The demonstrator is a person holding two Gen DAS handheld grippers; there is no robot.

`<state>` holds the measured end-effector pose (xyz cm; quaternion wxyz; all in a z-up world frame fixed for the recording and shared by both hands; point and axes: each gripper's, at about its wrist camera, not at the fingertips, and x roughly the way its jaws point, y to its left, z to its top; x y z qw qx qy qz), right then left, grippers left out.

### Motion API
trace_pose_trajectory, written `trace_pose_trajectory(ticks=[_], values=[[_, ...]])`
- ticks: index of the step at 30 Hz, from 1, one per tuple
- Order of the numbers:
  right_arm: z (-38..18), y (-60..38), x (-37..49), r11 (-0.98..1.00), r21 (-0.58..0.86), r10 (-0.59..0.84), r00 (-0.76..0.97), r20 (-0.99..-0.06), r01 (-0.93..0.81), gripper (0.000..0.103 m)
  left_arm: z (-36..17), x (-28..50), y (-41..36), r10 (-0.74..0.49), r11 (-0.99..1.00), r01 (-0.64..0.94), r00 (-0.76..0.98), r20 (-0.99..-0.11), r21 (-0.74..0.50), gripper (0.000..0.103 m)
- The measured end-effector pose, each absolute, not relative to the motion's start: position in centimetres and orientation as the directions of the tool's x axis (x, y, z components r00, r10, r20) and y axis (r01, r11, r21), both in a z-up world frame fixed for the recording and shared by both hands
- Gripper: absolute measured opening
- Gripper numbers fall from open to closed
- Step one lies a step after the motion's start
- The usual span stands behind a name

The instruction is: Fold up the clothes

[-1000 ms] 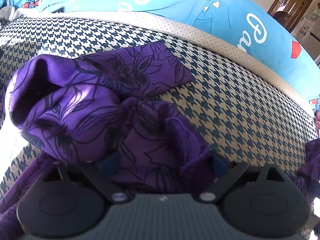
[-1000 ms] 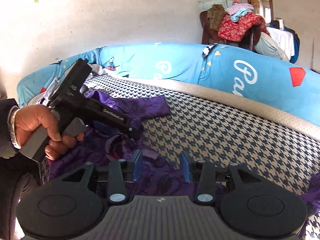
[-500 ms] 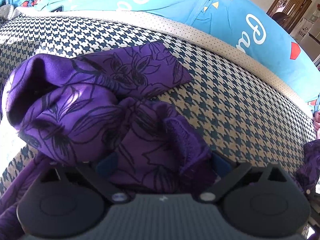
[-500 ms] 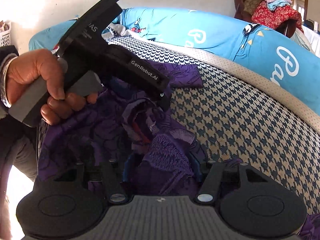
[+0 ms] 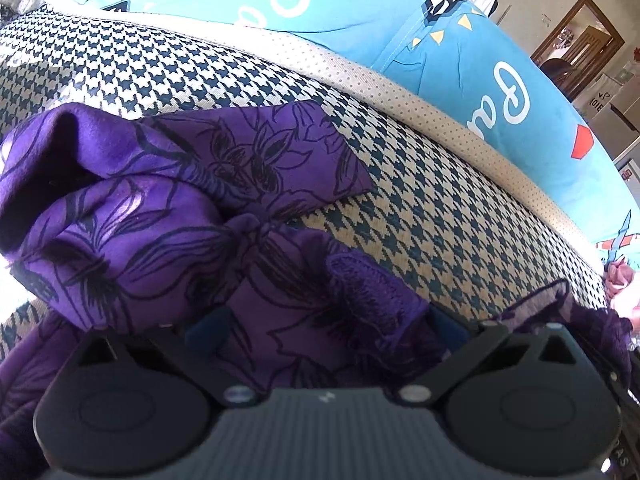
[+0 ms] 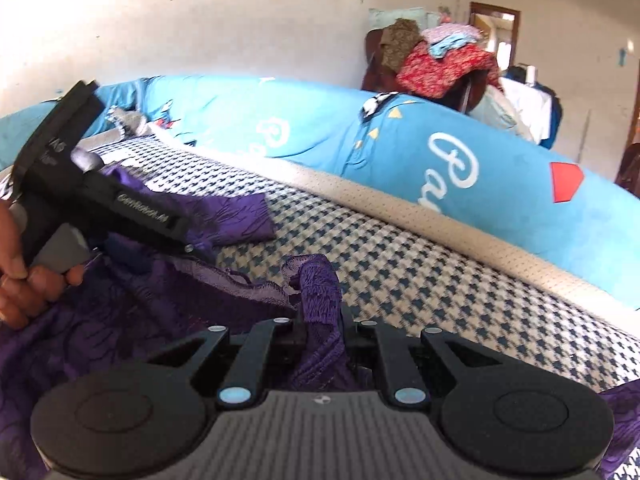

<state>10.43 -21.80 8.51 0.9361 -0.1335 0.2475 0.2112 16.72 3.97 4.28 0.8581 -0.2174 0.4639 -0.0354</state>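
Observation:
A crumpled purple garment (image 5: 160, 220) with a black flower print lies on the bed. My left gripper (image 5: 326, 326) sits low over it; its jaws are spread wide and still opening, with a bulge of cloth lying loose between the fingers. In the right wrist view the same garment (image 6: 120, 340) spreads to the left, and the left gripper (image 6: 194, 242), held by a hand (image 6: 20, 284), points down into it. My right gripper (image 6: 320, 320) is closing, and its jaws pinch the garment's lace-trimmed edge (image 6: 316, 280), which stands up between them.
The garment rests on a navy-and-white houndstooth bedspread (image 5: 440, 220) with bare room to the right. A long blue bolster (image 6: 360, 148) runs along the far side. Behind it stands a chair piled with clothes (image 6: 436, 60). A doorway (image 5: 580, 40) is at the far right.
The right jaws have closed from open around the bunched cloth to a pinch on its lace edge, and that gripper has turned to look further across the bed. The left jaws widened slightly.

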Motion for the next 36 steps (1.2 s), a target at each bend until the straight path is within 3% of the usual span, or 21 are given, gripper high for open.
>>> trace_pose_trajectory(ticks=[12,22,29,36], values=[[9.1,-21.2,15.3,0.922,-0.271,0.151,0.9,-0.409,-0.278,0.01,6.5,19.1,5.2,-0.284,0.881,-0.116,0.646,-0.709,-0.459,0.103],[8.3,-22.1,17.2,0.934,-0.253,0.121,0.89,-0.44,-0.252,0.01,6.1,22.2,2.4,-0.427,0.903,0.203,0.523,-0.738,-0.379,0.103],[7.7,-23.0,17.3,0.942,-0.221,0.122,0.871,-0.477,-0.253,0.01,5.3,21.9,-0.1,-0.422,0.876,0.442,0.51,-0.749,-0.192,0.103],[7.2,-23.2,17.6,0.941,-0.217,0.12,0.856,-0.502,-0.259,0.01,4.3,22.1,-1.6,-0.43,0.831,0.54,0.476,-0.767,-0.131,0.103]])
